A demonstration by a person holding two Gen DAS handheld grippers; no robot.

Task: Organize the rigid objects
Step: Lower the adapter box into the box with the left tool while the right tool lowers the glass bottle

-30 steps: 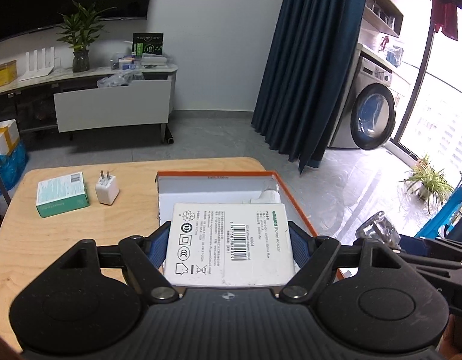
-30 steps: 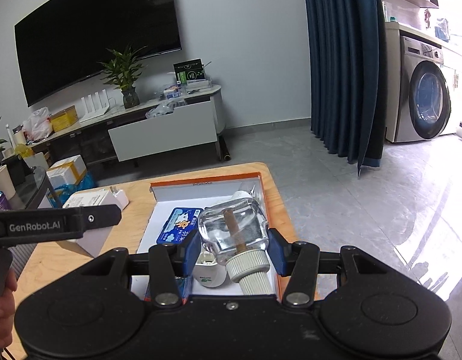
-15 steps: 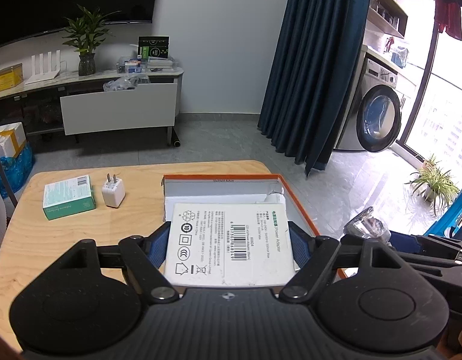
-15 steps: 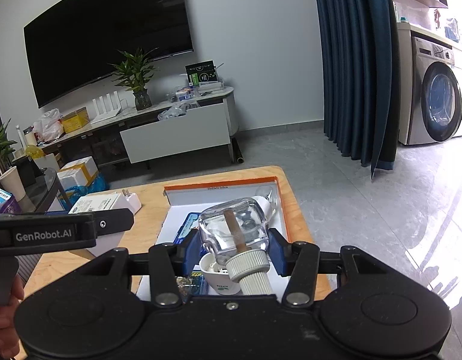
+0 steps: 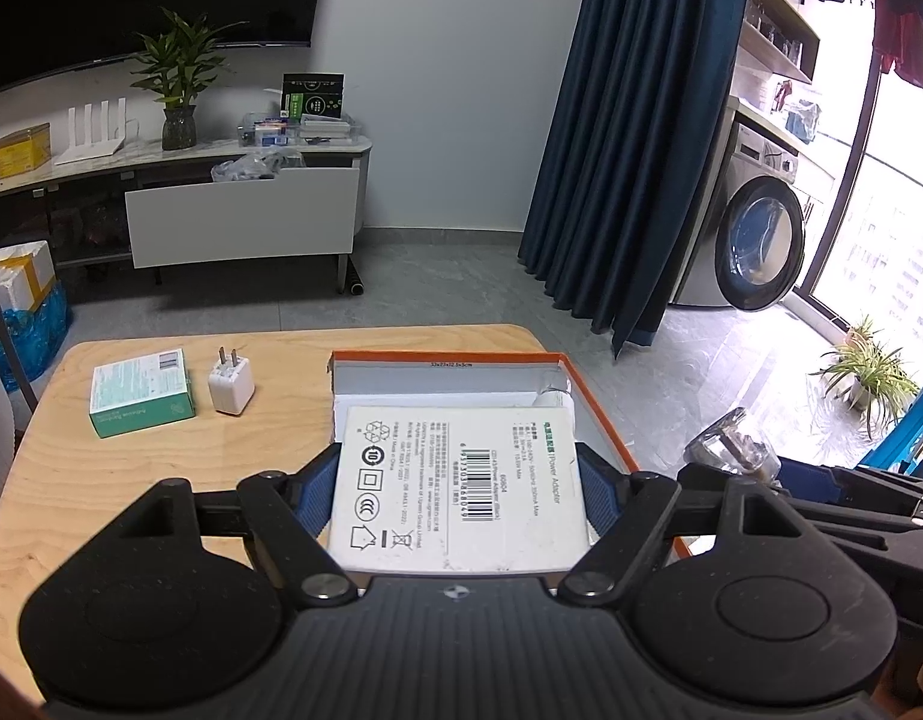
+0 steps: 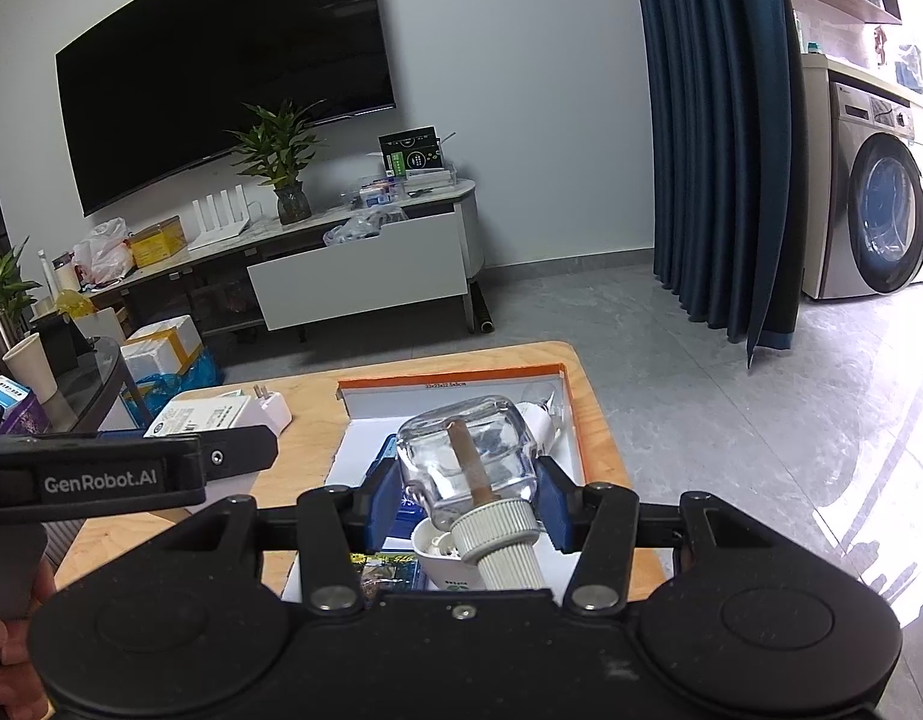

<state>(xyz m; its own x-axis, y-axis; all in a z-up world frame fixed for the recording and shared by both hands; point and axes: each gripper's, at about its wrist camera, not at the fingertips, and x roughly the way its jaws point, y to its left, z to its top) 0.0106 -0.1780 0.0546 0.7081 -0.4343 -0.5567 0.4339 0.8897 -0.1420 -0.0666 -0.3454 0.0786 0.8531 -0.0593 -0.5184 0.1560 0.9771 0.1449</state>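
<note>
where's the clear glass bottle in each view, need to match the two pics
Left wrist: the clear glass bottle shows at the right edge, held in the right gripper coming in from the side, beside the orange-rimmed box.
Right wrist: it fills the lower centre, clamped in the right gripper, cap toward the camera, above the same box.
Shared landmark: the orange-rimmed box on the wooden table.
</note>
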